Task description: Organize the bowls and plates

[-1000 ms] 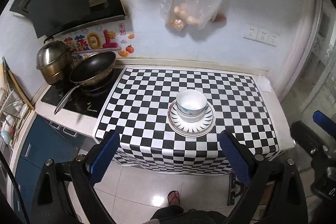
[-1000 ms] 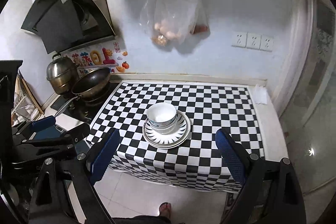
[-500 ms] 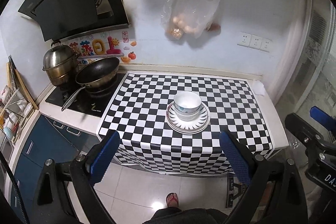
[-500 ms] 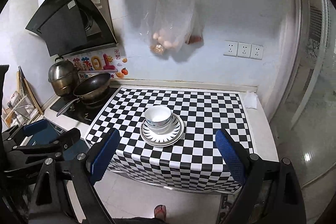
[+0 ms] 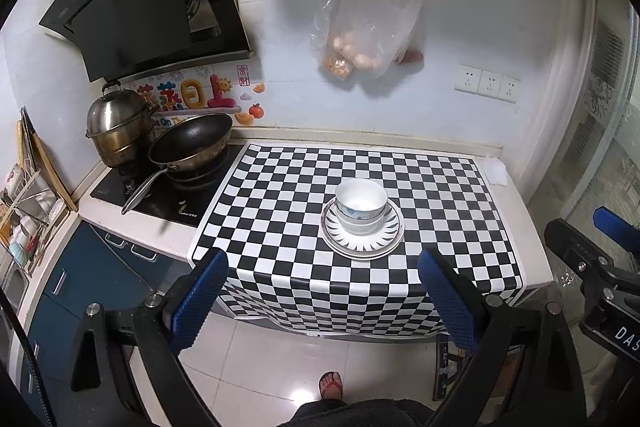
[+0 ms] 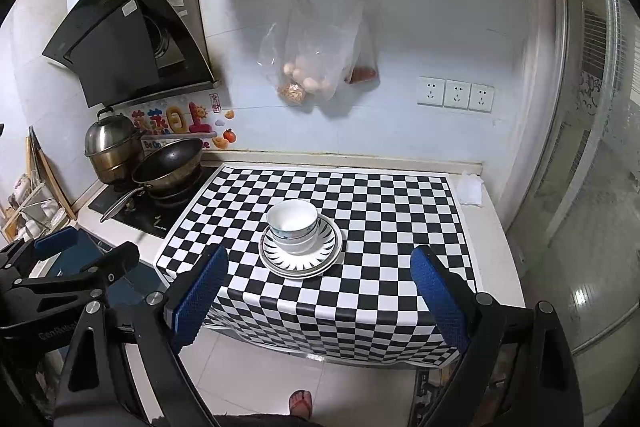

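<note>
Stacked white bowls (image 5: 361, 205) (image 6: 293, 223) sit inside stacked plates (image 5: 384, 241) (image 6: 324, 255) with a black ray pattern, on the checkered cloth (image 5: 280, 195) (image 6: 392, 227) of the counter. My left gripper (image 5: 324, 299) is open and empty, held back from the counter's front edge, over the floor. My right gripper (image 6: 318, 297) is open and empty too, equally far back. Each gripper appears at the edge of the other's view: the right gripper (image 5: 600, 267) and the left gripper (image 6: 60, 267).
A wok (image 5: 190, 143) and a steel pot (image 5: 118, 127) stand on the hob at left under a range hood (image 5: 148, 11). Plastic bags (image 5: 368, 35) hang on the wall. A dish rack (image 5: 24, 211) is far left. A person's sandalled foot (image 5: 331, 383) is on the tiled floor.
Both grippers have pulled back and up from the counter, so the bowls and plates look smaller and farther. Both stayed open; the stack has not moved.
</note>
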### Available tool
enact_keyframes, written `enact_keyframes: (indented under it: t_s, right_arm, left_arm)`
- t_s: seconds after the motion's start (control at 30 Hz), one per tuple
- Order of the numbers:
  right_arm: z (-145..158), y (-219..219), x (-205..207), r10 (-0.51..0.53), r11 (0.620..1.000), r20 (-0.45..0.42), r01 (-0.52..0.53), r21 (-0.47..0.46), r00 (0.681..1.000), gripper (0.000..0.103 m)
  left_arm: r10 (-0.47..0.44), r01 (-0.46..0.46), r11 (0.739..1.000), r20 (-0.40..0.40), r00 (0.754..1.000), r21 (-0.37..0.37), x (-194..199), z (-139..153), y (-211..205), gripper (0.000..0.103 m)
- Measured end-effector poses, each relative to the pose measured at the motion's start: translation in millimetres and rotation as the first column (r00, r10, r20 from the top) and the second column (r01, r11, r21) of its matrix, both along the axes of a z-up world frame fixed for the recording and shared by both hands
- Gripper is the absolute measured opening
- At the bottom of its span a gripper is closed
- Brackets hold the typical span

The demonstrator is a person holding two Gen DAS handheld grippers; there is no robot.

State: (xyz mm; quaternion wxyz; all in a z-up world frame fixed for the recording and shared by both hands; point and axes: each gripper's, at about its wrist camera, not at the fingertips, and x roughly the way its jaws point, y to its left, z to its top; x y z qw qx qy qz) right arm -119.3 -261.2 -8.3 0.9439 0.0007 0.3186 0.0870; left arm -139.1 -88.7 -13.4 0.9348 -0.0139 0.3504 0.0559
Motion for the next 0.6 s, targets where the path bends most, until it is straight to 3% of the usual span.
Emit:
enact_keyframes:
  t_s: [0.6]
  right_arm:
    - [-1.8,-3.2,5.8,-0.002,1.0,0.002,0.002,-0.011,1.0,0.095]
  left_arm:
    - [-0.015,0.015,1.0,0.017,1.0,0.015,8.7,5.8,10.9,0.097]
